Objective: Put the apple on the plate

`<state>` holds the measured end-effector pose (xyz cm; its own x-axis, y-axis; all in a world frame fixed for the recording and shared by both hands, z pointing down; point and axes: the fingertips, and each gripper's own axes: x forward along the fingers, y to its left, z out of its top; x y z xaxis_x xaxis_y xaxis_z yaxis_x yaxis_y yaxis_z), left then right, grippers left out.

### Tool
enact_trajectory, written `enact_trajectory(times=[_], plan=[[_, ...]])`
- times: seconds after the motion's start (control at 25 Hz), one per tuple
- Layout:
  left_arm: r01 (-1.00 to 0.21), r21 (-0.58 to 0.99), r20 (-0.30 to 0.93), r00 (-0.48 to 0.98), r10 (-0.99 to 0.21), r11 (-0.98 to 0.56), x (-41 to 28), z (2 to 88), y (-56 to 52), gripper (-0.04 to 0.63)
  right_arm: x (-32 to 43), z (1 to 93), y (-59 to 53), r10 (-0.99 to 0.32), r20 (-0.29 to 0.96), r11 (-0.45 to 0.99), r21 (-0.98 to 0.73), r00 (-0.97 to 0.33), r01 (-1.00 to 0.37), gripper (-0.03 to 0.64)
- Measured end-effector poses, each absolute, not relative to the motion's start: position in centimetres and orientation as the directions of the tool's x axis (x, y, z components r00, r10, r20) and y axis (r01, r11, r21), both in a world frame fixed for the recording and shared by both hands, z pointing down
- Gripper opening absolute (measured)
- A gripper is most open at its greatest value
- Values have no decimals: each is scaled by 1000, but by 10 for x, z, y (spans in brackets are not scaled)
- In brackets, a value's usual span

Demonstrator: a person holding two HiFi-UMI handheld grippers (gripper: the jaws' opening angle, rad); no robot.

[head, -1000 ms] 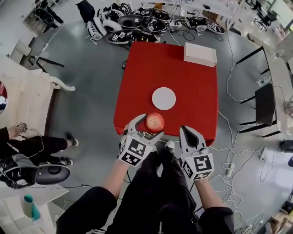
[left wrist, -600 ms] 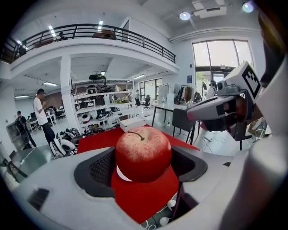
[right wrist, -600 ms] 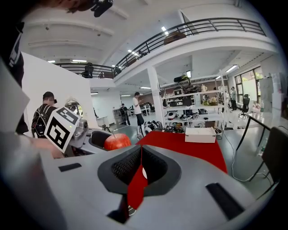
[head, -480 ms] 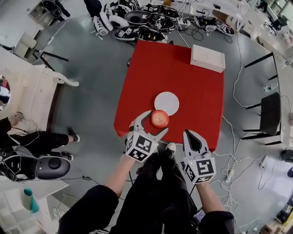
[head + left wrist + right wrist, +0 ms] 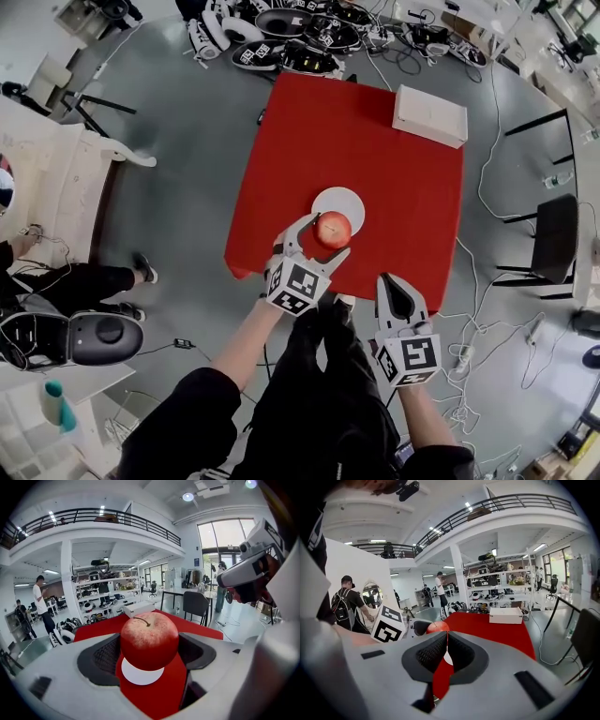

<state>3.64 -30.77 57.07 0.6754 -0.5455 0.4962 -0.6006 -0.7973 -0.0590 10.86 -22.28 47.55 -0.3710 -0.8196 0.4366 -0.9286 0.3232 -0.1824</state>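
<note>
While the round red-and-yellow apple (image 5: 149,639) sits clamped between the jaws of the left gripper (image 5: 325,235), the carry looks mostly done and only the setting-down is left. The fruit hangs above the near rim of the flat white round plate (image 5: 349,198) on the red-clothed square table (image 5: 375,141) (not yet resting on it, I judge). That forearm reaches forward and inward. Further right, the right gripper (image 5: 392,282) hangs at the table's near edge, jaws closed on nothing.

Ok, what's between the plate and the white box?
Nothing but bare red table lies between the plate and the box; the head view shows this.
</note>
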Motion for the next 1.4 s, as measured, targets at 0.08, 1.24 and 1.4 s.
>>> enact_trajectory(times=[0.08,1.24,1.4], plan=[[-600,-62,498,674,-546,-797,40,577,-314,373,113,479,-223,-819,444,315,-184,-365,-931,12],[-611,5,603,633,-485,-792,65,708,-380,373,146,521,-231,-786,540,222,-208,-301,-953,12],[-607,18,622,629,-466,-794,68,720,-381,373,146,527,-229,-778,552,216,-215,-300,-953,12]])
